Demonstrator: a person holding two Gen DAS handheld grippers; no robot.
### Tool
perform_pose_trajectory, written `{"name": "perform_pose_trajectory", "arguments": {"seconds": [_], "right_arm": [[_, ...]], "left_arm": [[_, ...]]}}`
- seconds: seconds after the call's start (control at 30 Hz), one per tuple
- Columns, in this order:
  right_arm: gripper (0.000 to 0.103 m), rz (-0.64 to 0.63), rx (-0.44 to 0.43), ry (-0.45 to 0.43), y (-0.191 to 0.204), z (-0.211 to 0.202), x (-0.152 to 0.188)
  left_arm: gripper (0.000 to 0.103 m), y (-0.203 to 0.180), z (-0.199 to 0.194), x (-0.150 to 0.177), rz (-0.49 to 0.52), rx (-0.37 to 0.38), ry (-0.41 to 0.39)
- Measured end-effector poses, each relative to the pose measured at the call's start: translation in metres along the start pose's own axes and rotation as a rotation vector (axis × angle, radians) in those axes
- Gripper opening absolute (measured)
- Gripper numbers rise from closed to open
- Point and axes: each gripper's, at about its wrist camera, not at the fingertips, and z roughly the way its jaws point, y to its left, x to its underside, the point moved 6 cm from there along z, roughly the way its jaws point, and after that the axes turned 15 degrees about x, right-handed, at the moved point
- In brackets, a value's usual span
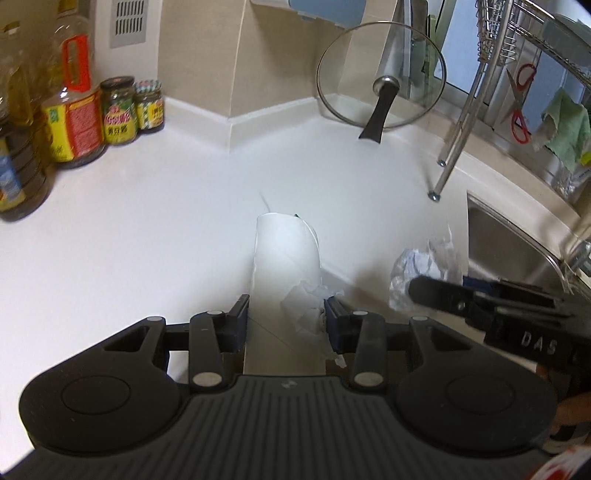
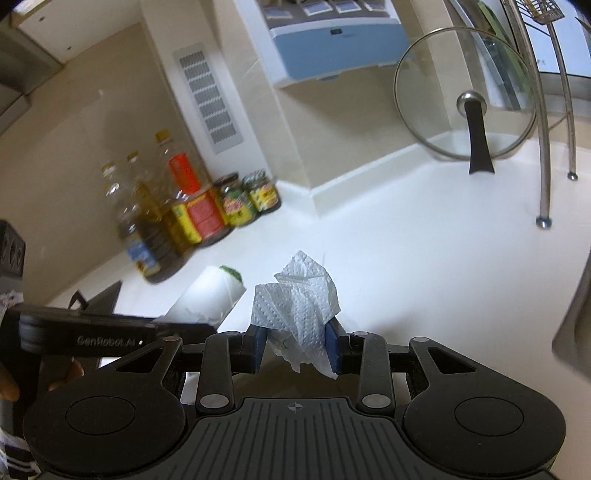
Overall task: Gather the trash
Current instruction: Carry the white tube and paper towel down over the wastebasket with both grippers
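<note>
Left tongs (image 1: 286, 319) closed on a white cup (image 1: 284, 266), tipped on its side, with a scrap of crumpled tissue (image 1: 308, 308) pinched in against the right-hand pad. Right tongs (image 2: 295, 345) clamped on a wad of white paper towel (image 2: 299, 299), sticking up above the pads and hanging a little below them. Both held above a white countertop (image 1: 147, 206), smooth and bare directly ahead of the left tongs.

Seen from the left tongs: right tongs (image 1: 436, 291) close at the right, carrying the paper towel (image 1: 421, 266). Beyond them, further right, a steel sink (image 1: 509, 251) let into the counter. Far ahead and right, a glass pot lid (image 1: 380, 74) with a black handle propped against the tiled wall (image 1: 207, 48), next to the metal legs of a dish rack (image 1: 458, 129). Red-handled scissors (image 1: 519, 103) and a green cloth (image 1: 565, 129) hanging at the far right. Far left, a row of oil bottles (image 1: 70, 99) and two sauce jars (image 1: 118, 110) along the wall, under a grey vent (image 1: 127, 22).

Seen from the right tongs: left tongs and the cup (image 2: 210, 295) close at the left, bottles and jars (image 2: 232, 201) beyond them, blurred. A blue-and-white appliance (image 2: 332, 40) mounted on the wall ahead, the pot lid (image 2: 465, 114) to its right. A person's fingers (image 2: 7, 387) at the lower left edge.
</note>
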Motion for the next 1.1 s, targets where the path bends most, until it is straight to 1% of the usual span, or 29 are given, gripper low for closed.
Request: {"name": "perform_pose_trajectory", "arguments": {"seconds": [0.23,0.33,0.47,0.67,0.8,0.93,1.1], "right_arm": [[0.034,0.001,0.001,0.074,0.016,-0.016,0.044],[0.034,-0.008,0.007,0.117,0.016,-0.014,0.062],[0.034,-0.010,0.024,0.182,0.006,-0.002,0.088],[0.034,-0.034,0.039,0.291,-0.019,0.024,0.124],[0.034,-0.048,0.039,0.347,-0.035,0.039,0.147],[0.034,-0.040,0.048,0.379,-0.050,0.057,0.167],[0.034,-0.020,0.089,0.395,-0.065,0.077,0.181]], "left_arm": [[0.037,-0.002,-0.010,0.037,-0.024,0.015,0.033],[0.037,-0.002,-0.008,0.055,-0.050,0.019,0.053],[0.037,0.000,0.003,0.081,-0.100,0.016,0.096],[0.037,0.002,0.031,0.120,-0.186,0.002,0.181],[0.037,-0.001,0.056,0.139,-0.217,-0.004,0.231],[0.037,0.002,0.084,0.157,-0.246,0.001,0.273],[0.037,0.015,0.118,0.174,-0.257,-0.016,0.338]]}}
